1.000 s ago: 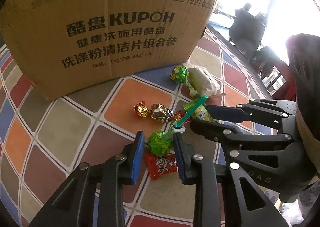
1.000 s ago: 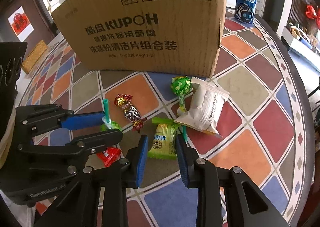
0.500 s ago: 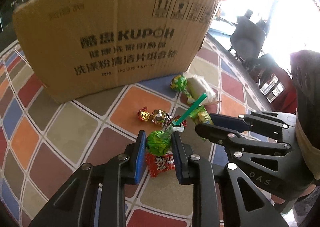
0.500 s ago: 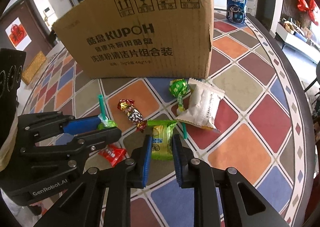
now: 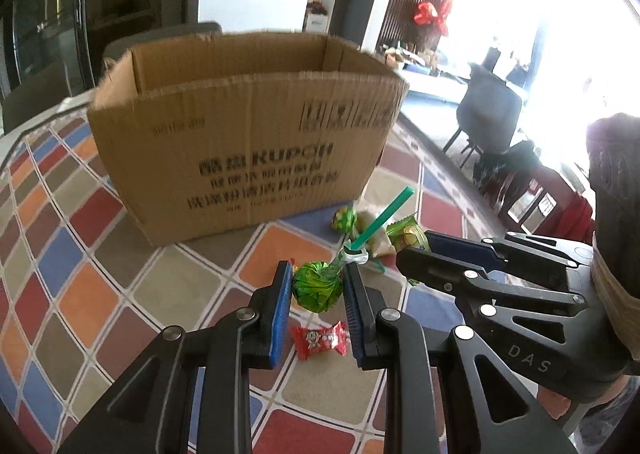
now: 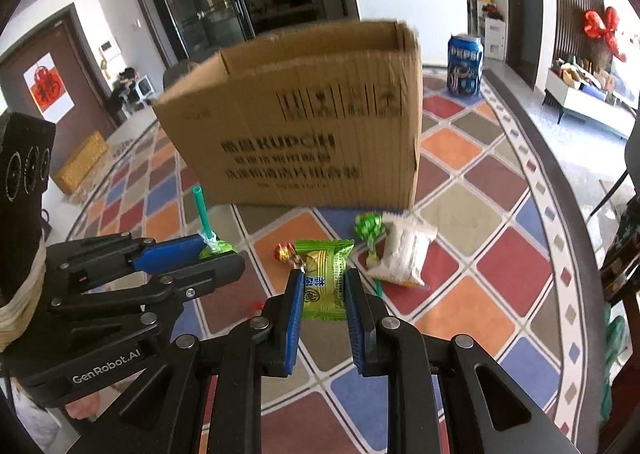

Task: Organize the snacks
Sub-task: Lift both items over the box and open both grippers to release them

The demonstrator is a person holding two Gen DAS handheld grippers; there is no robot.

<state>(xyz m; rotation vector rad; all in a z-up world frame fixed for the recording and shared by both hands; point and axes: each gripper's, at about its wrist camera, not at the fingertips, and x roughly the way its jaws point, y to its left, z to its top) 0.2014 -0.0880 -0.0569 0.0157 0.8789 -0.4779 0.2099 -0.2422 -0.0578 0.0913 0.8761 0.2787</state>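
The right gripper (image 6: 322,288) clamps a green snack packet (image 6: 325,278); the left gripper (image 6: 218,252) beside it grips a green lollipop (image 6: 212,244).

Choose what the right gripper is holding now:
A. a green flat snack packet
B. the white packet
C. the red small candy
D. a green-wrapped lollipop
A: the right gripper has its blue pads closed on the green flat snack packet, lifted above the table.

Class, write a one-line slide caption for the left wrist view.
Left gripper holds a green lollipop above the table, cardboard box ahead.
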